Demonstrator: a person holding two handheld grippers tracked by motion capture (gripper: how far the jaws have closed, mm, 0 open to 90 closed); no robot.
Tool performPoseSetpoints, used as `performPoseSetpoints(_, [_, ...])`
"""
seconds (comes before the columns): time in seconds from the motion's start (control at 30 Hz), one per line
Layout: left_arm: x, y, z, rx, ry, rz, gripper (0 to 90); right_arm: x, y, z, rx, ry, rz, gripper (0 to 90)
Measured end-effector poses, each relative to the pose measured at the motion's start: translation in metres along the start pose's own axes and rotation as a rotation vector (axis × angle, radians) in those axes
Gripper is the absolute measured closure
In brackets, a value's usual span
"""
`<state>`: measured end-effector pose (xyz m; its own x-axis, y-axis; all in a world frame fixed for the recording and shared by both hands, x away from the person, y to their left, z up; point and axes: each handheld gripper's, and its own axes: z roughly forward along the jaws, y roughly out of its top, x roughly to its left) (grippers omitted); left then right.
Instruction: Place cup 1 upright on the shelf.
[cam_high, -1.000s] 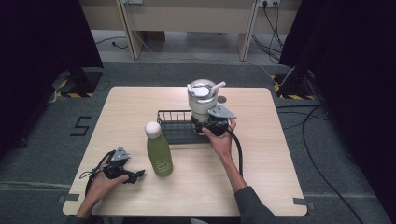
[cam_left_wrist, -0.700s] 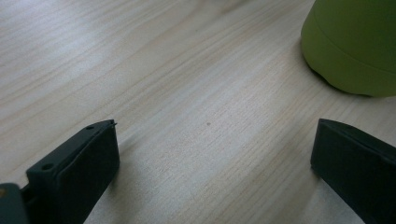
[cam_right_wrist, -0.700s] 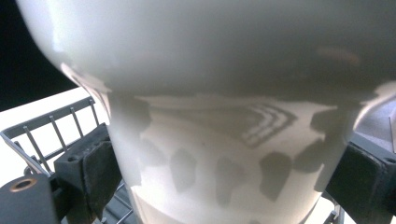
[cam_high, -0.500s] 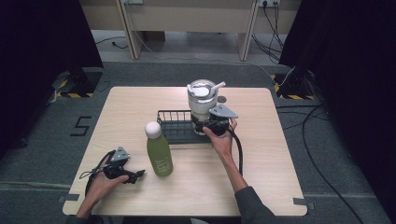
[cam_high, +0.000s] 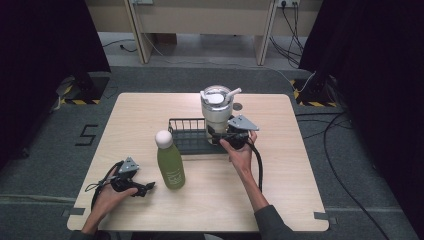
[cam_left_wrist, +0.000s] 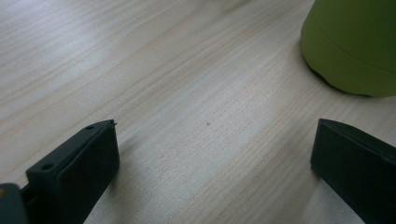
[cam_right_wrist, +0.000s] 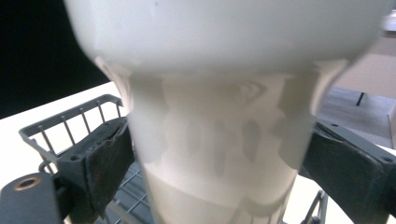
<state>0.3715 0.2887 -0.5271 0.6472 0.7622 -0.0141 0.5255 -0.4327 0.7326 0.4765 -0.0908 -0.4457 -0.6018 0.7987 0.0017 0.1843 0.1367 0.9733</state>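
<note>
A cream tumbler (cam_high: 216, 107) with a lid and a straw stands in the right end of a black wire basket (cam_high: 187, 135) at the table's middle. My right gripper (cam_high: 218, 136) reaches its narrow lower part from the near side. In the right gripper view the jaws have just been closing, and both pads (cam_right_wrist: 109, 163) now rest against the tumbler (cam_right_wrist: 219, 93), with the basket (cam_right_wrist: 70, 123) behind. A green bottle (cam_high: 170, 162) with a white cap stands upright in front of the basket. My left gripper (cam_high: 137, 187) lies low on the table to its left, open and holding nothing (cam_left_wrist: 215, 126). The bottle's base (cam_left_wrist: 355, 46) is just beyond it.
The wooden table (cam_high: 300, 200) has bare room on its right half and far left corner. A small dark round mark (cam_high: 237, 106) sits behind the tumbler. The right gripper's cable (cam_high: 258, 165) trails along the forearm. Cables and desk legs lie on the floor beyond.
</note>
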Motion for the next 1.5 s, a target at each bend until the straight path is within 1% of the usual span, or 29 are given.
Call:
performPoseSetpoints(0.13, [0.000, 0.000, 0.000, 0.000, 0.000, -0.001, 0.4, -0.001, -0.001, -0.006, 0.001, 0.009, 0.003, 14.4])
performPoseSetpoints(0.23, [0.000, 0.000, 0.000, 0.001, 0.000, 0.000, 0.3, -0.001, -0.001, -0.010, 0.000, 0.014, 0.005, 14.6])
performPoseSetpoints(0.37, [0.000, 0.000, 0.000, 0.001, 0.000, 0.000, 0.4, 0.000, -0.001, -0.012, 0.015, 0.014, -0.009, 14.6])
performPoseSetpoints(0.53, [0.000, 0.000, 0.000, 0.000, 0.000, 0.000, 0.3, 0.001, -0.001, -0.018, 0.014, 0.020, -0.019, 14.7])
performPoseSetpoints(0.77, [0.000, 0.000, 0.000, 0.001, 0.000, 0.001, 0.3, 0.001, -0.002, -0.028, 0.009, 0.032, -0.010, 14.8])
performPoseSetpoints(0.93, [0.000, 0.000, 0.000, 0.001, 0.001, 0.000, 0.3, 0.003, -0.003, -0.037, 0.001, 0.028, -0.015, 14.8])
performPoseSetpoints(1.17, [0.000, 0.000, 0.000, 0.001, 0.001, 0.000, 0.3, 0.005, -0.008, -0.050, -0.013, 0.031, 0.000, 14.8])
performPoseSetpoints(1.27, [0.000, 0.000, 0.000, 0.000, -0.001, 0.000, 0.4, 0.006, -0.009, -0.053, -0.011, 0.036, -0.002, 14.8])
performPoseSetpoints(1.5, [0.000, 0.000, 0.000, 0.001, -0.001, 0.001, 0.4, 0.004, -0.011, -0.059, -0.010, 0.039, 0.012, 14.8])
